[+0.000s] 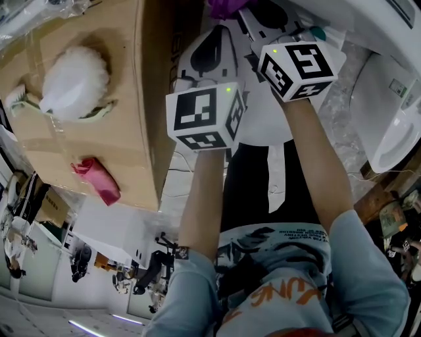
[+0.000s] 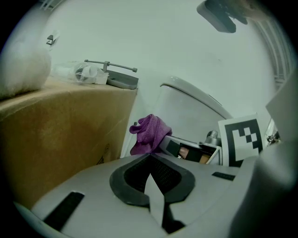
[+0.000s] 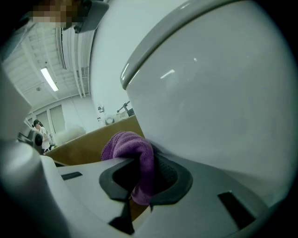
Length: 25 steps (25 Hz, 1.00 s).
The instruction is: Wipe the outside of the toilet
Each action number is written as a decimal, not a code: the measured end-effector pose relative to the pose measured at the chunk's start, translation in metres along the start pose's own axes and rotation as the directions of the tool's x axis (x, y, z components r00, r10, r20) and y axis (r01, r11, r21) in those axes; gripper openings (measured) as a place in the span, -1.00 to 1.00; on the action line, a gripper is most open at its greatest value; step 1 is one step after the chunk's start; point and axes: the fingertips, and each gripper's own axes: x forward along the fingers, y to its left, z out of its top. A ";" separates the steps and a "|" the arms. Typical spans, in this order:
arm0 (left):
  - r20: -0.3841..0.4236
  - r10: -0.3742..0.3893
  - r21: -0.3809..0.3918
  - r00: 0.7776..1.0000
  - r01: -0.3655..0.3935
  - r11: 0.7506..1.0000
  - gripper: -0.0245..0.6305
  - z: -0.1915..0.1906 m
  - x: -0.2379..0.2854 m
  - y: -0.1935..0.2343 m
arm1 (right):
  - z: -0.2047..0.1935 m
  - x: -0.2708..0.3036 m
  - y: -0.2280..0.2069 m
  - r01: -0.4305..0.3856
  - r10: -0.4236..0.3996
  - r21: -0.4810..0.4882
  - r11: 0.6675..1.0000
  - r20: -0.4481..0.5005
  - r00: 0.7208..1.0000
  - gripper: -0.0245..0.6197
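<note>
The white toilet [image 3: 209, 93] fills the right gripper view, its curved outer wall just beyond the jaws. My right gripper [image 3: 139, 179] is shut on a purple cloth [image 3: 132, 148], which bunches up against that wall. In the left gripper view the same cloth [image 2: 150, 132] hangs from the right gripper's tip beside the toilet [image 2: 191, 109]. My left gripper [image 2: 150, 175] is shut with nothing in it, held back from the toilet and just left of the right one. In the head view both marker cubes sit close together, with the cloth [image 1: 223, 6] at the top edge.
A tall cardboard box [image 1: 85, 131] stands close on the left. On it lie a white fluffy duster [image 1: 74, 82], a pink cloth [image 1: 99, 181] and a grey tool [image 2: 114, 79]. Another white toilet part [image 1: 395, 125] lies to the right.
</note>
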 end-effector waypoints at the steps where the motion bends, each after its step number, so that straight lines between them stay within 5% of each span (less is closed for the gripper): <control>1: 0.000 0.001 -0.002 1.000 -0.001 1.000 -0.85 -0.001 0.000 0.001 | -0.002 0.001 -0.001 0.006 -0.006 0.000 1.000 -0.004 1.000 -0.70; 7: 0.003 -0.050 -0.013 0.999 0.050 0.999 -0.85 -0.002 0.004 -0.012 | -0.004 -0.004 -0.015 0.030 -0.030 0.011 0.999 -0.011 0.999 -0.70; 25: -0.032 -0.015 0.005 0.999 0.015 1.000 -0.85 -0.018 0.008 -0.031 | -0.014 -0.042 -0.048 0.103 -0.102 0.034 0.994 -0.038 0.994 -0.70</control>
